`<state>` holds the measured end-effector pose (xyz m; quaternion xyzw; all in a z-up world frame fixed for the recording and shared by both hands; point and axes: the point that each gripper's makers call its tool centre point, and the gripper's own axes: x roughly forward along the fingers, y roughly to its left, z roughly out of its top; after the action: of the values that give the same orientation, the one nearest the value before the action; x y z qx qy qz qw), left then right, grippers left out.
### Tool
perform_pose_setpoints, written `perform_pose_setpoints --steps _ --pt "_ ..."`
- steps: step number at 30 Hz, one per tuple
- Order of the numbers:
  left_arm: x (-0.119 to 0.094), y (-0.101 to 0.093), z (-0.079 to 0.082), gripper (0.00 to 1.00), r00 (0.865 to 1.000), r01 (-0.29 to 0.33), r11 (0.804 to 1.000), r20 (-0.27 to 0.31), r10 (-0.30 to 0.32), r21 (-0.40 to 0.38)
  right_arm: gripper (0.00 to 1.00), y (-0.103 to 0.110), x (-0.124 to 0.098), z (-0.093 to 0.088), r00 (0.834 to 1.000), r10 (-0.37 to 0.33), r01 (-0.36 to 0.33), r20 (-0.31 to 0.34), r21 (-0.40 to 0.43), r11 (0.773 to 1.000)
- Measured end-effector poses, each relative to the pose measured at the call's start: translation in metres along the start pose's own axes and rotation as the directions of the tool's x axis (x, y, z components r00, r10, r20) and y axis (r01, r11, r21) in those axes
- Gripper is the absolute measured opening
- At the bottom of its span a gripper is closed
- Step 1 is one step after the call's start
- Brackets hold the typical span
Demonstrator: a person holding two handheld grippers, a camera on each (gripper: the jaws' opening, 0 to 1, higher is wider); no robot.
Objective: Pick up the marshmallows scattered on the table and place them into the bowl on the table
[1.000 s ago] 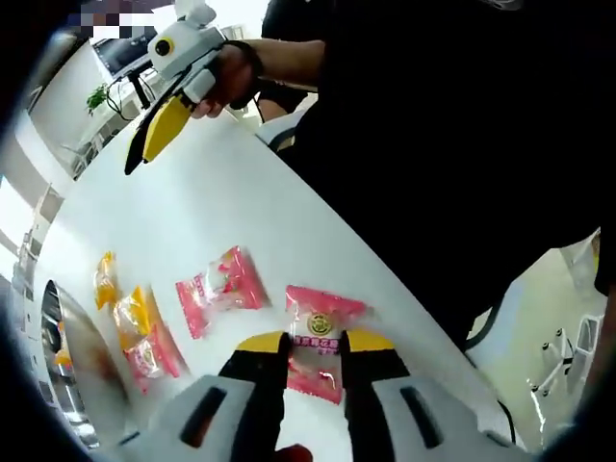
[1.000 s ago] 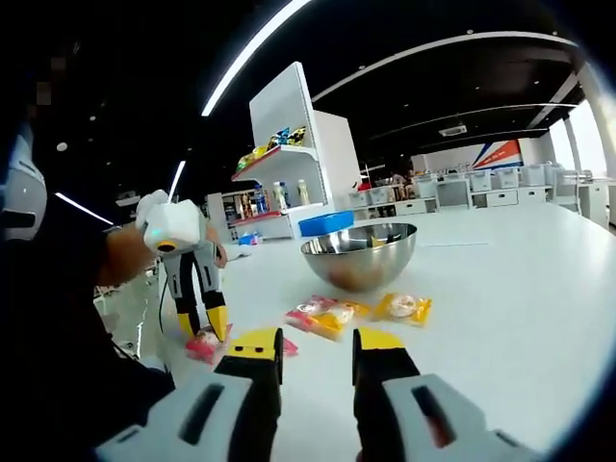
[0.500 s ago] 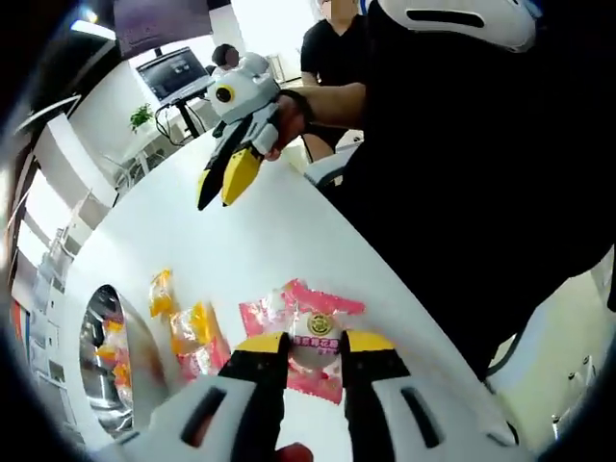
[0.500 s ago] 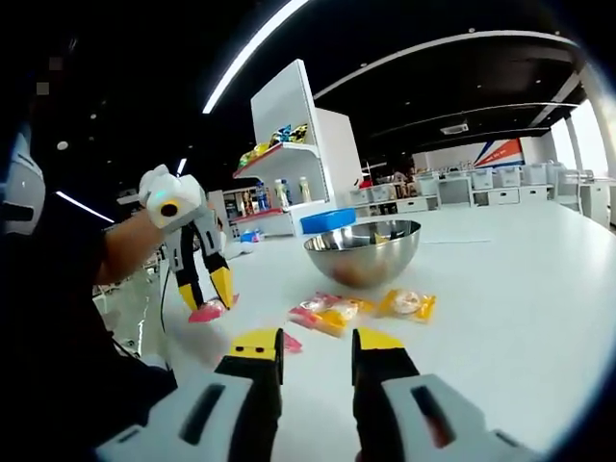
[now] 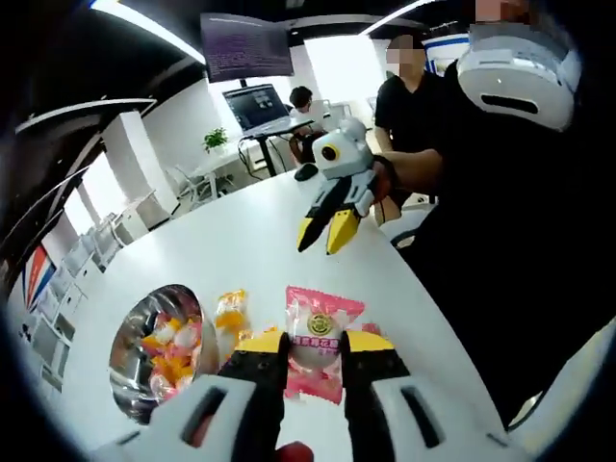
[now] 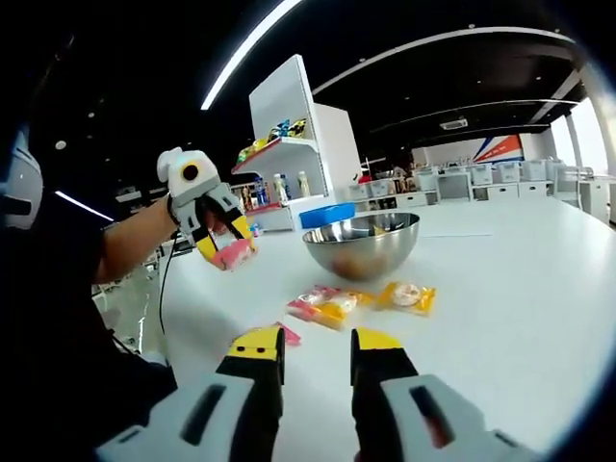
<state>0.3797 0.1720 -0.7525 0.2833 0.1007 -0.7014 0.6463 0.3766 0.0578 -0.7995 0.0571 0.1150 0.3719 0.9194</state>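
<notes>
The left gripper [image 6: 229, 252] is clenching a pink marshmallow packet [image 5: 319, 339] between its yellow tips and holding it in the air short of the steel bowl [image 6: 362, 244], clear of the white table [image 6: 500, 289]. The bowl is already holding several wrapped marshmallows (yellow and pink ones, seen in the left gripper view). Near the bowl's base, loose packets [image 6: 358, 301] are lying on the table. The right gripper [image 6: 316, 344] is hovering above the table with its jaws parted and nothing between them, with one more pink packet [image 6: 288, 333] lying just beside its left tip.
</notes>
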Motion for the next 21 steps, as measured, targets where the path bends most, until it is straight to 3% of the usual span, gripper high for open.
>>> perform_pose_setpoints --steps 3,6,10,16,21 --pt "-0.004 0.015 0.006 0.23 0.997 -0.054 0.997 0.046 0.057 -0.046 0.27 0.000 0.000 -0.001 1.000 0.000 0.000 -0.003 0.002 1.000" --pt "-0.009 0.033 0.015 0.23 0.986 -0.114 0.988 0.109 0.125 -0.103 0.27 0.001 0.001 -0.002 1.000 0.003 -0.003 -0.005 0.004 1.000" --pt "-0.020 0.056 0.028 0.22 0.958 -0.181 0.967 0.189 0.214 -0.179 0.27 0.002 0.001 -0.003 1.000 0.005 -0.005 -0.007 0.006 1.000" --pt "-0.030 0.078 0.035 0.22 0.924 -0.245 0.939 0.236 0.302 -0.243 0.27 0.003 0.001 -0.005 1.000 0.007 -0.006 -0.010 0.009 1.000" --pt "-0.031 0.088 0.033 0.22 0.910 -0.276 0.922 0.235 0.341 -0.270 0.27 0.004 0.002 -0.008 1.000 0.008 -0.008 -0.015 0.014 1.000"
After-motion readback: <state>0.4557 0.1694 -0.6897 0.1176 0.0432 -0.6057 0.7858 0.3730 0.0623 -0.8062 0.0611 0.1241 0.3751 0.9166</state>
